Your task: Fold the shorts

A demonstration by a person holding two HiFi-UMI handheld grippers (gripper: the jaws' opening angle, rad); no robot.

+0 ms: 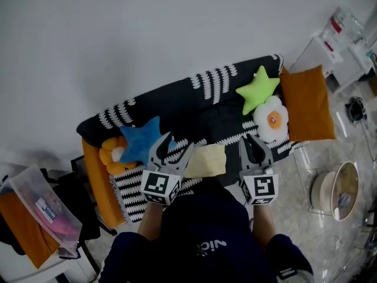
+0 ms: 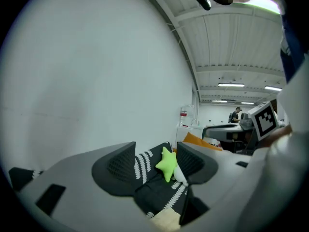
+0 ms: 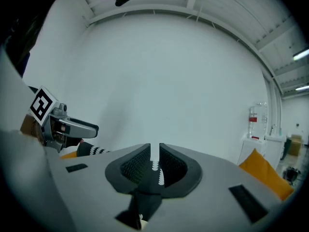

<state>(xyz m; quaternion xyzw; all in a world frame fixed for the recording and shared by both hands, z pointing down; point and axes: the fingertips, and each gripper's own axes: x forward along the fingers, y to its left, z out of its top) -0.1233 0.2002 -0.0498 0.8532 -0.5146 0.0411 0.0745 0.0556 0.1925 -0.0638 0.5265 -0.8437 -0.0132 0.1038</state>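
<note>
Left gripper view: left gripper (image 2: 155, 154) jaws apart, empty | right gripper (image 3: 154, 150) jaws nearly together, thin slit, nothing in it | shorts (image 1: 207, 161) below, between both jaws, compact pale rectangle on sofa (image 1: 194, 114) | judged: fold looks finished, nothing obvious left

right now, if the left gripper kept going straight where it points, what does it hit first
The left gripper, jaws open and empty, would most likely meet the black striped sofa cover, beside the green star cushion; depth is unclear.
</note>
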